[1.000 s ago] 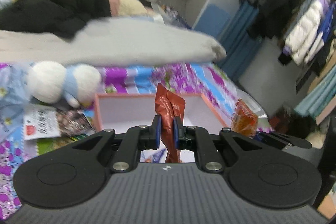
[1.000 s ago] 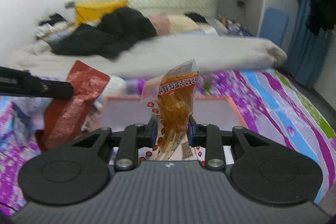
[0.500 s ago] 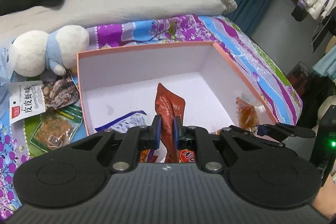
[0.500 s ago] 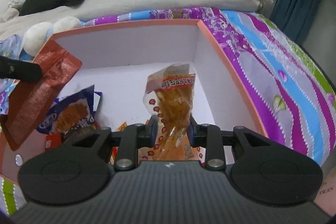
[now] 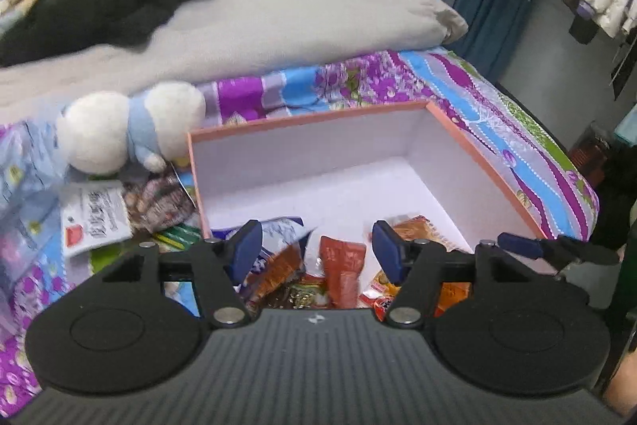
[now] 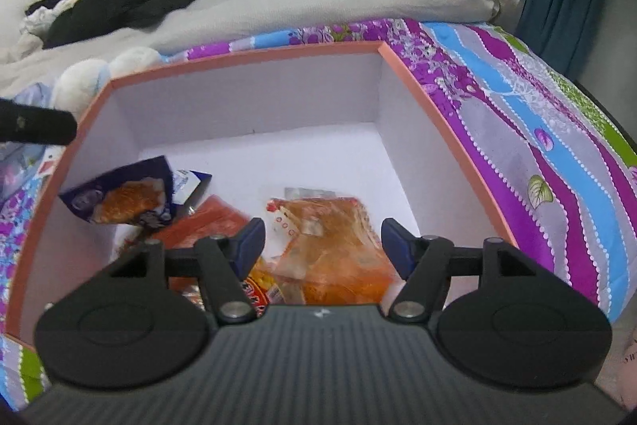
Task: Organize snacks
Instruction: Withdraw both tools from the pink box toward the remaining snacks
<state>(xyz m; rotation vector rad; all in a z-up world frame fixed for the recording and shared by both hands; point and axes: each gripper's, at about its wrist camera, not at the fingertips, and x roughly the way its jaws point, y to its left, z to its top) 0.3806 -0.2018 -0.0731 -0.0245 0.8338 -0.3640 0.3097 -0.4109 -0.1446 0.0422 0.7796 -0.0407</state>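
A pink-rimmed white box [image 5: 483, 162] [image 6: 247, 56] sits on the patterned bedsheet. My left gripper [image 5: 316, 247] is open over its near left part; the red-brown snack packet [image 5: 342, 271] lies loose below it. My right gripper [image 6: 320, 239] is open over the box; the clear orange snack packet [image 6: 334, 237] lies on the box floor under it. A purple-and-blue snack bag [image 6: 123, 196] [image 5: 274, 232] leans in the box's left corner. A red-orange packet [image 6: 207, 222] lies beside it.
A white-and-blue plush toy [image 5: 123, 124] sits left of the box. Loose snack packets [image 5: 95, 212] lie on the sheet by it. A grey duvet [image 5: 254, 26] with dark clothes lies behind. The bed edge [image 6: 597, 130] runs along the right.
Both grippers opened and let their packets go into the box. The red-brown packet and the orange packet dropped onto the box floor. Both grippers drew back slightly.
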